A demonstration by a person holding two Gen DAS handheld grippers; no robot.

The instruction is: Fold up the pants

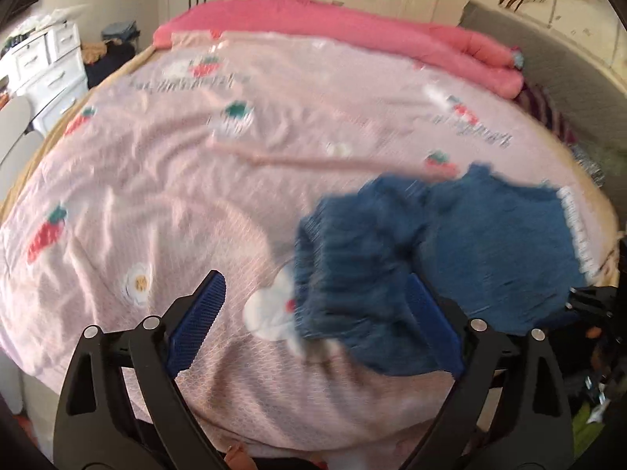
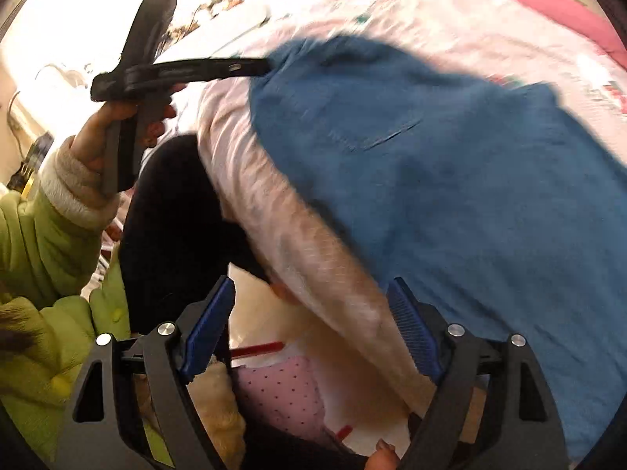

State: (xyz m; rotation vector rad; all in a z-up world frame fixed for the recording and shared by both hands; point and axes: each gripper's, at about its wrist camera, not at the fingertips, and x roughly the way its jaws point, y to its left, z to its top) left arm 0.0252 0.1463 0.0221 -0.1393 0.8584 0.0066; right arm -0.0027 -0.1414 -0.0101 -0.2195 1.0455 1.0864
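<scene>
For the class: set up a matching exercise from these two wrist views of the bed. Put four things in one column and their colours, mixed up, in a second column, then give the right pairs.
Things:
1. pants
2. rolled blanket
3. sleeve
4. drawer unit

Colours:
A. white
B. bright pink
C. blue
D. yellow-green

Pairs: 1-C, 2-B, 3-D, 4-A

lettering on bedspread (image 1: 274, 180) too blurred to read

Two downward wrist views, shared pants (image 1: 450, 258).
</scene>
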